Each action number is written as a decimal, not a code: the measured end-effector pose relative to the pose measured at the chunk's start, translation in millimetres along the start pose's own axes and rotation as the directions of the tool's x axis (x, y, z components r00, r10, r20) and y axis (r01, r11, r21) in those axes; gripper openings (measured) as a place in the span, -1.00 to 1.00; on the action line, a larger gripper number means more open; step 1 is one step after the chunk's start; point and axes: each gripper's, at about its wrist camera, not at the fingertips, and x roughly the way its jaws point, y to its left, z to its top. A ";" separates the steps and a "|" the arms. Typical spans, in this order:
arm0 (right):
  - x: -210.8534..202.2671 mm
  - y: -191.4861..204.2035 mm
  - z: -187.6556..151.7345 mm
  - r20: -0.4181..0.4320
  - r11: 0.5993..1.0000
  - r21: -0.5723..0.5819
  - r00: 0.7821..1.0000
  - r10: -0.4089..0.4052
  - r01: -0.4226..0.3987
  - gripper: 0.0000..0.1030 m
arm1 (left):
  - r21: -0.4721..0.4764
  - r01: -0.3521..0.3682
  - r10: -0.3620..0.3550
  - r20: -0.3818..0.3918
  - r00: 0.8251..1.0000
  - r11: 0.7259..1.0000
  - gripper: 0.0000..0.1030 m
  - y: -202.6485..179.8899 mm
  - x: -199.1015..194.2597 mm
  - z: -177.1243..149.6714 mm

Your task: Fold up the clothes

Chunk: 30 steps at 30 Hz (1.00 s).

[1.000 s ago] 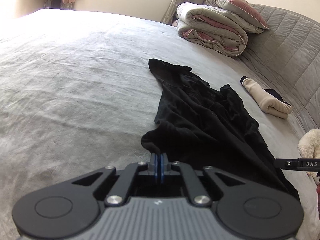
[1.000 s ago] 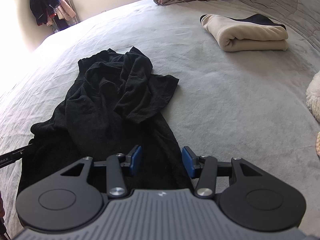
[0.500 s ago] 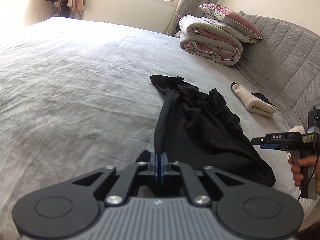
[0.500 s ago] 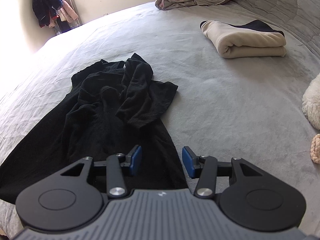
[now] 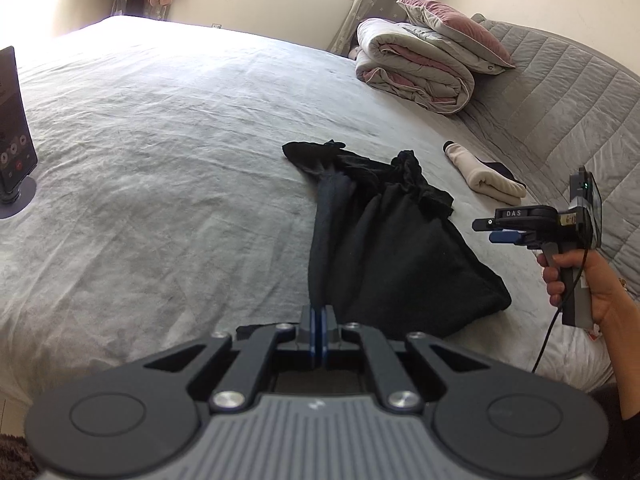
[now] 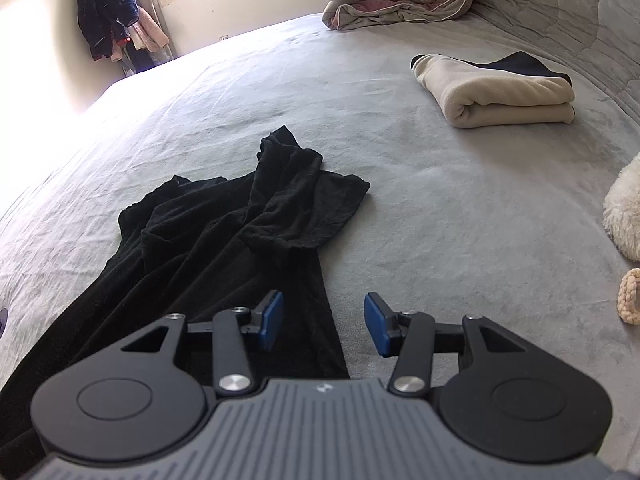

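The black garment [image 5: 384,240] lay on the grey bedspread [image 5: 160,160], on the near side of the folded cream fleece [image 6: 496,96] and well apart from it. Its long axis ran from the bed's near edge away toward the window wall, one end bunched and crumpled at the far end.

The left gripper [image 5: 319,328] had its jaws pressed together on the garment's near left corner, and a taut ridge of cloth ran straight up from the pads toward the bunched far end. The right gripper [image 6: 323,326] stood with its blue pads [image 6: 271,320] partly apart and nothing between them; the garment's near right edge lay just below and to the left of that gap, so the right hand [image 5: 580,284] was the nearer one to the free corner. In my judgement the next move depended on that: the right jaws needed to shift a little left and down to take the opposite corner, so the cloth could be spread flat.

From the left wrist view, the right gripper's finger [image 5: 516,214] read "DAS". A phone [image 5: 14,120] on a stand stood far left of the garment, its screen text too small to read.
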 end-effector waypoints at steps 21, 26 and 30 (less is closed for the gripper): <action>23.2 -13.8 12.1 -0.027 0.993 0.117 1.000 -0.014 0.017 0.12 | 0.220 0.077 -0.040 -0.170 0.985 0.973 -0.13 -25.7 87.5 39.8; 34.7 -18.0 20.6 -0.033 0.988 0.151 0.999 -0.013 0.018 0.14 | 0.207 0.046 -0.017 -0.142 0.990 0.977 0.04 -24.8 131.6 79.4; 43.0 -21.4 25.2 -0.041 0.984 0.175 0.999 -0.009 0.016 0.16 | 0.203 0.010 0.016 -0.129 0.992 0.979 0.18 -22.9 168.9 105.4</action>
